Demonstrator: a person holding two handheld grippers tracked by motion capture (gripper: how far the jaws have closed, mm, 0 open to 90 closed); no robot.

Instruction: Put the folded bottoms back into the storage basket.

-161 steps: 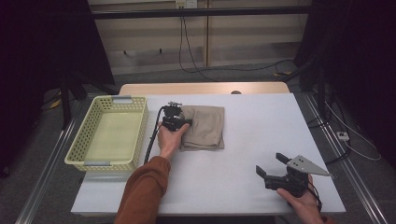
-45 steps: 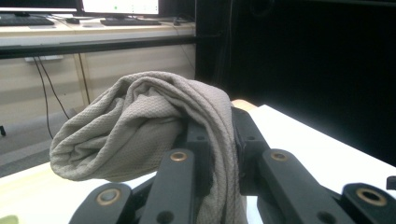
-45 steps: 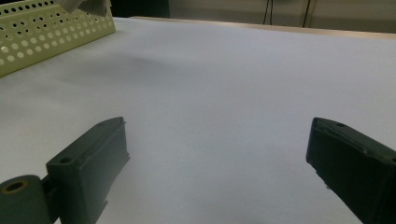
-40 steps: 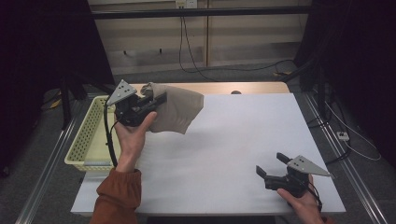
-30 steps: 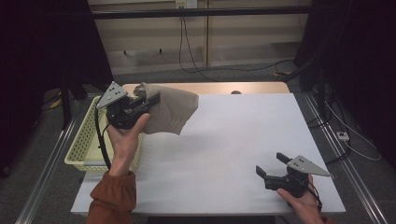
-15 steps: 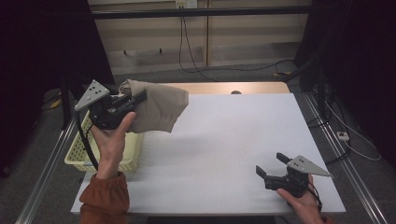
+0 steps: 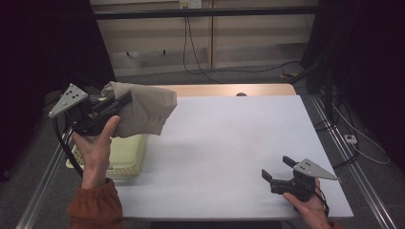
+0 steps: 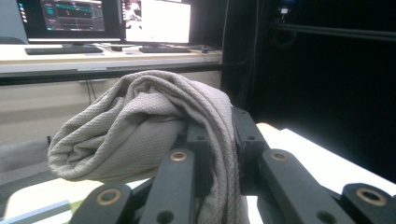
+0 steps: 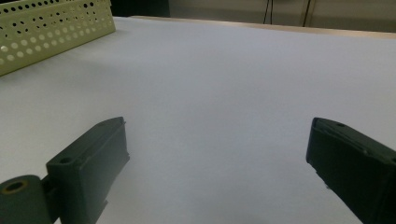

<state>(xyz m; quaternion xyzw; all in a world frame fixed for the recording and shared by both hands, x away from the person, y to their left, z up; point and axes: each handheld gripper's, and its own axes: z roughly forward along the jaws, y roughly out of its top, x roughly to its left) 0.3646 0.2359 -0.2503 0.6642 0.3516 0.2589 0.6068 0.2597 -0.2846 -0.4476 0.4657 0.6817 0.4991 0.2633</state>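
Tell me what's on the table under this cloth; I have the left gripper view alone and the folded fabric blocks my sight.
Observer: The cloth hangs over the near corner of a pale green basket.
Operator: Report the other tongs.
Observer: The right tongs sit low at the table's near right corner, jaws wide apart, nothing between them.
Operator: Confirm my grip.
Observer: The left tongs are pinched on a fold of the cloth, the rest draping free.

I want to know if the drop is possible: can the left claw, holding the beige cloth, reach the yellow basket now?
Probably yes. The left claw grips the beige cloth above the yellow basket, whose open top has nothing over it but the cloth and hand.
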